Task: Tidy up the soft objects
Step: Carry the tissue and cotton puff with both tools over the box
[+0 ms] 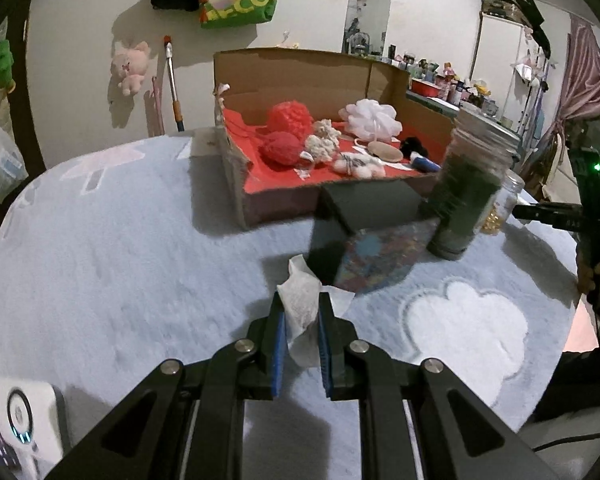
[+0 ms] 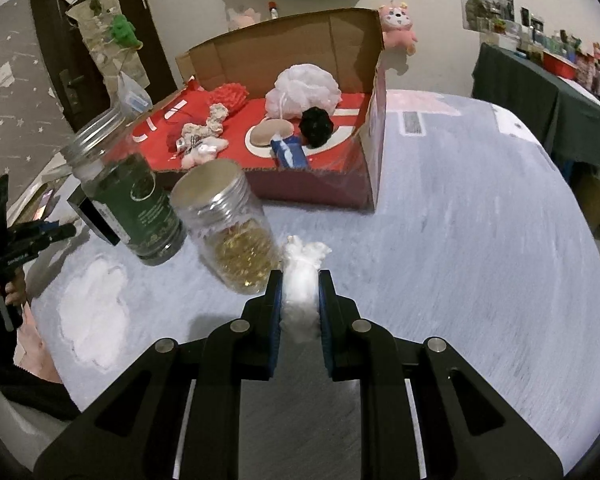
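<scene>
So both hands are loaded up right now. The left gripper (image 1: 302, 320) is clamped on a crumpled white tissue (image 1: 302, 308), which sticks up and out past the blue pads (image 1: 281, 344), held above the pale blue fuzzy tabletop (image 1: 120, 260). The right gripper (image 2: 300, 300) is squeezing a fluffy white cotton wad (image 2: 300, 280), with the top of it puffing out between the fingertips.

Behind both sits the open cardboard box (image 2: 284, 36) with a red lining, back flap standing upright. Inside it: a white bath pouf (image 2: 306, 88) toward the back, a red mesh pouf (image 1: 290, 116) with a red yarn ball (image 1: 280, 150) in front of it, a black scrunchie-looking thing (image 2: 318, 124), a round beige pad (image 2: 270, 132), a blue tissue pack (image 2: 290, 152) near the front edge, plus some small cream and pink fuzzy bits that are too blurry to name.

In front of the box, near its left corner in the right wrist view, there's a dark green jar (image 2: 140, 200) and, just beside it, a clear jar with gold stuff (image 2: 228, 232) in the bottom. A colourful patterned box (image 1: 376, 256) sits close to the tissue in the left wrist view
</scene>
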A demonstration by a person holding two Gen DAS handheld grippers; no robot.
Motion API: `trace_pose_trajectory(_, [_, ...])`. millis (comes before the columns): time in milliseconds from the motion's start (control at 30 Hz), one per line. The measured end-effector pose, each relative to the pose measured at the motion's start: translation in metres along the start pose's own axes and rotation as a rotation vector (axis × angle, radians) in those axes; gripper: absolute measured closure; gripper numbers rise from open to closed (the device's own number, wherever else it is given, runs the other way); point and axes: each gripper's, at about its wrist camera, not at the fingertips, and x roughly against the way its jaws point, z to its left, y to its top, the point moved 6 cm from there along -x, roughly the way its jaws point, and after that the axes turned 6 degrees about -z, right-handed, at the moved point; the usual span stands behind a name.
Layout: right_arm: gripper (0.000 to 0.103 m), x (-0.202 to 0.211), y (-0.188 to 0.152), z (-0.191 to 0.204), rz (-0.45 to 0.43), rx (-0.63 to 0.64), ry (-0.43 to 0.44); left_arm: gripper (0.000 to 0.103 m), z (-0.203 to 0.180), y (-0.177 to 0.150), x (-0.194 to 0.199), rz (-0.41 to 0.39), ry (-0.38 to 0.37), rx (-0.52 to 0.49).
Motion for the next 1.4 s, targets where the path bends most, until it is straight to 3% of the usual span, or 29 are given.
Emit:
trace_pose_trajectory(367, [0.087, -0.012, 0.027, -0.010, 0.018, 0.022, 0.092, 0.088, 0.022, 0.038, -0.015, -0.036, -0.098, -0.031])
trace_pose_trajectory(700, [0.087, -0.018, 0.065, -0.003, 0.009, 0.088, 0.119, 0.088, 0.009, 0.092, -0.026, -0.061, -0.167, -0.131])
trace_pose_trajectory(900, [0.087, -0.037, 0.097, 0.010, 0.042, 0.083, 0.216, 0.088, -0.014, 0.116, -0.058, 0.024, -0.213, -0.148])
trace_pose_trajectory(1033, [0.087, -0.058, 0.112, 0.029, 0.108, 0.084, 0.284, 0.088, -0.028, 0.124, -0.080, 0.101, -0.221, -0.156])
trace_pose_trajectory(1400, [0.087, -0.129, 0.118, 0.064, 0.355, 0.202, 0.214, 0.088, -0.024, 0.119, -0.132, 0.318, -0.160, -0.108])
